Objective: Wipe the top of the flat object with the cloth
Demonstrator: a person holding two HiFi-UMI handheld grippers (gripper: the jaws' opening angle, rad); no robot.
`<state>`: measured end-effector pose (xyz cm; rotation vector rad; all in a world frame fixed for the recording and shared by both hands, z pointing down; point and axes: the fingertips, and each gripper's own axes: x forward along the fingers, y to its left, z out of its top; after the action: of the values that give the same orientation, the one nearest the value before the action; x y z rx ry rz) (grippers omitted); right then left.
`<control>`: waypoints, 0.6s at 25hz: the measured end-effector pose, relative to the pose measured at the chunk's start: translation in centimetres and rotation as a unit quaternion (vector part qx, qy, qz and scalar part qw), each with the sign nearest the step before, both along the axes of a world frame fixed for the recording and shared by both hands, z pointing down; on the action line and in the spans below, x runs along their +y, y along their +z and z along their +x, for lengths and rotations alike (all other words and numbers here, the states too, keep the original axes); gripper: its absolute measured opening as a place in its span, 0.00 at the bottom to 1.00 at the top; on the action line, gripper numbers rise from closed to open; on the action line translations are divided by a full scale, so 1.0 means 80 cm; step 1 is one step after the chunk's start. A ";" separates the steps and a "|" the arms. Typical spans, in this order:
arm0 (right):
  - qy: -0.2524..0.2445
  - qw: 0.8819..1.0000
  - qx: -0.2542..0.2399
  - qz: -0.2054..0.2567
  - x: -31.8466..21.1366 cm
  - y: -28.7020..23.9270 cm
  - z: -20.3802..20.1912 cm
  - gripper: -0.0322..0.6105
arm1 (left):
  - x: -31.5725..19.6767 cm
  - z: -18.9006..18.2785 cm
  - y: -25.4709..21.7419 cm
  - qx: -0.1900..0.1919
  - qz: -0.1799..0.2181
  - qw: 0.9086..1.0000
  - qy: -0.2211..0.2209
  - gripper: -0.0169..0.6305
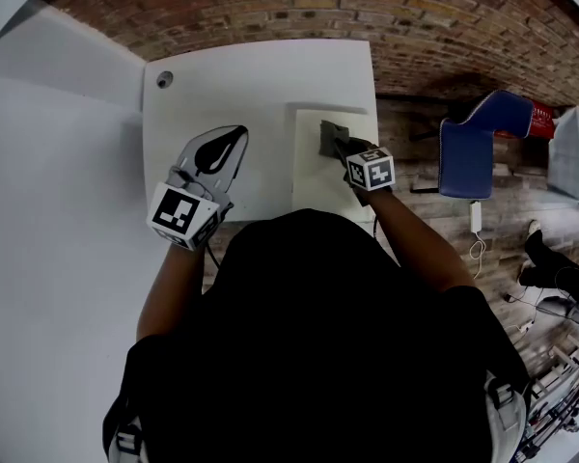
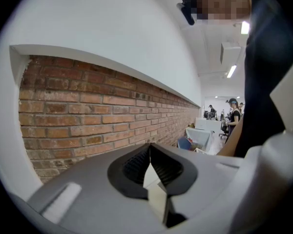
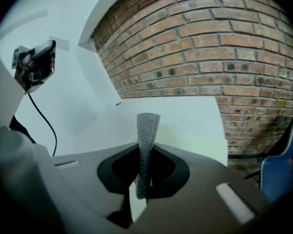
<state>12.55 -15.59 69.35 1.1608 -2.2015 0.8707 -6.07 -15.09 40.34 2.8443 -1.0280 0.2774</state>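
Observation:
A flat white board [image 1: 330, 177] lies on the right part of the white table [image 1: 251, 95]. A grey mesh cloth [image 1: 328, 135] rests on the board's far end. My right gripper [image 1: 342, 147] is shut on it. In the right gripper view the cloth [image 3: 148, 130] stands up as a narrow strip pinched between the jaws of my right gripper [image 3: 145, 155], above the board [image 3: 205, 150]. My left gripper [image 1: 234, 141] hovers over the bare table left of the board, jaws together with nothing in them. The left gripper [image 2: 150, 149] faces a brick wall.
A blue chair [image 1: 473, 148] stands to the right of the table, past its edge. A small round hole [image 1: 164, 79] sits in the table's far left corner. A white surface [image 1: 48, 210] runs along the left. Brick wall [image 3: 224, 57] lies behind the table.

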 end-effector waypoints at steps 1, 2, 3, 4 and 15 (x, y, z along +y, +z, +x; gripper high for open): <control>-0.013 1.000 -0.012 -0.001 0.004 -0.004 -0.018 0.07 | 0.000 -0.003 0.001 0.001 0.000 1.000 0.001 0.03; -0.025 0.999 -0.022 -0.004 0.009 -0.006 -0.034 0.07 | -0.001 -0.006 0.002 0.001 -0.001 1.000 0.002 0.03; -0.037 0.999 -0.028 -0.007 0.013 -0.007 -0.049 0.07 | 0.000 -0.008 0.003 -0.001 -0.004 1.000 0.001 0.03; -0.048 0.998 -0.033 -0.011 0.018 -0.006 -0.062 0.07 | 0.000 -0.009 0.002 -0.004 -0.008 1.000 0.001 0.03; -0.060 0.995 -0.025 -0.077 0.066 0.041 -0.115 0.07 | 0.012 -0.034 0.009 -0.012 -0.019 1.000 0.015 0.03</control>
<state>3.38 -10.30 72.64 0.9327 -2.1763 1.0082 -8.78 -14.12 41.08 2.8311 -0.9757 0.3307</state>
